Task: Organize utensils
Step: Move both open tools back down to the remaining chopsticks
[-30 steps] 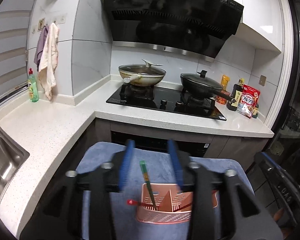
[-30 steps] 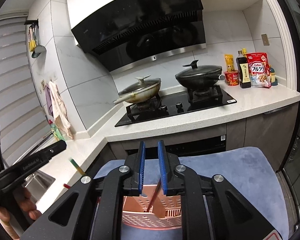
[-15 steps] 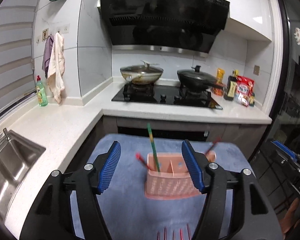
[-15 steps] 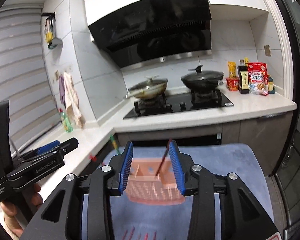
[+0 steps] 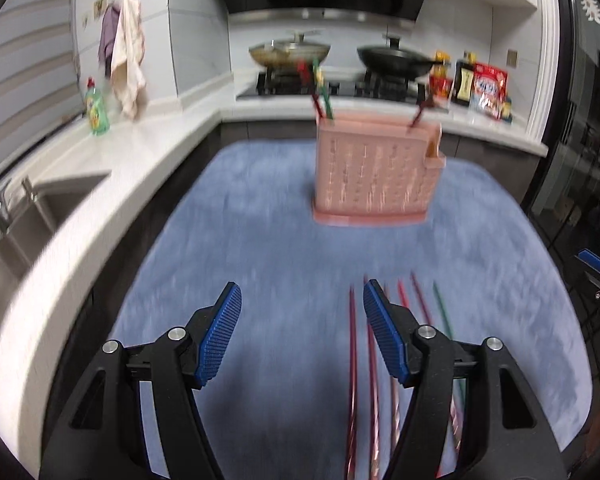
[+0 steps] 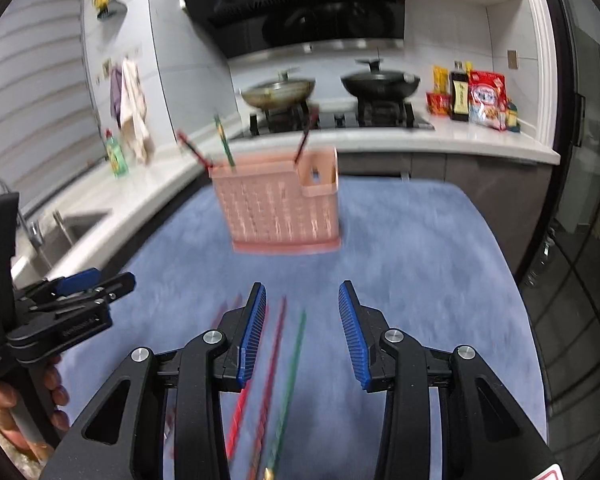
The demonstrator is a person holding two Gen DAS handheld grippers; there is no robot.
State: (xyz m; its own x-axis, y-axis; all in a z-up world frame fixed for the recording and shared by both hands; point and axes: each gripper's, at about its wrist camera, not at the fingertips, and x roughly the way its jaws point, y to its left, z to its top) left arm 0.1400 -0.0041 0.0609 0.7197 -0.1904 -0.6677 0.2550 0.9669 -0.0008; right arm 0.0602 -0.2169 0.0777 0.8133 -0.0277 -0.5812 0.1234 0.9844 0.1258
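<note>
The jaws of the left gripper (image 5: 302, 298) stood wide apart, and nothing was pinched between them. The jaws of the right gripper (image 6: 302, 298) were apart too, and they held nothing.

Both grippers hung over a soft blue mat (image 5: 260, 216) that covered the table. A pink plastic basket with many small holes (image 5: 374, 176) stood upright near the far edge of the mat. A red chopstick (image 5: 308, 84) and a green chopstick (image 5: 322, 88) stuck up out of its left end. One dark red chopstick (image 5: 420, 110) leaned out of its right end.

More thin sticks lay flat in a row near the front edge of the mat, side by side. Most were long red chopsticks (image 5: 353, 344), and one was a long green chopstick (image 6: 296, 356). In the right wrist view, a red stick and the green one lay on the mat below the gap of the right gripper. The picture was too blurry to tell if the blue pads (image 6: 254, 328) touched them.

A hand (image 6: 28, 400) held the left gripper at the left edge of the mat.
</note>
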